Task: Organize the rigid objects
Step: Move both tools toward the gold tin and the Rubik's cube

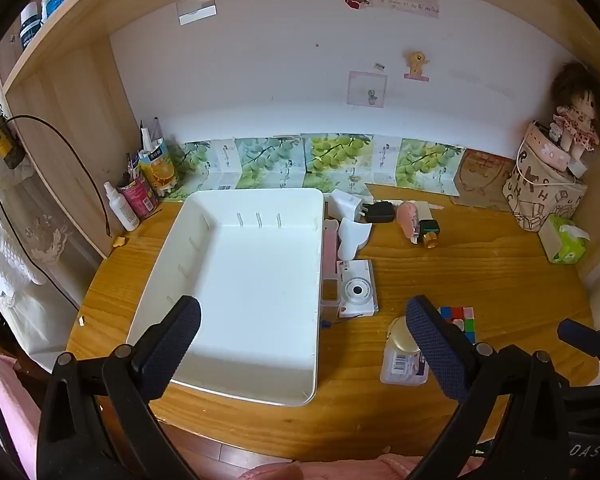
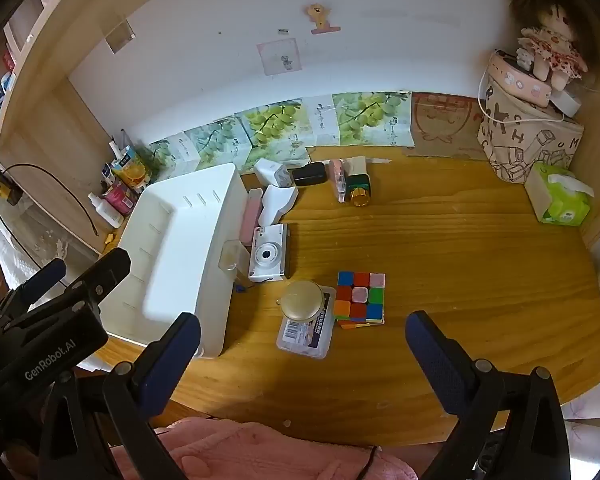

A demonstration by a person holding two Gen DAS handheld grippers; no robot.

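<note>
Tray (image 1: 260, 280) under wide left jaws, cube (image 2: 360, 296) ahead of right jaws

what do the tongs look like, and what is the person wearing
Both are black hinged frames with round silver rivets, ending in two dark blue textured pads. The left tongs show white lettering, "GenRobot.AI", on the black body in the right wrist view. The right tongs match. Fuzzy pink clothing shows below.

Both grippers tilt downward, side by side: the left gripper (image 1: 303, 338) with jaws spread wide and empty, the right gripper (image 2: 303, 342) likewise agape, gripping nothing
</note>
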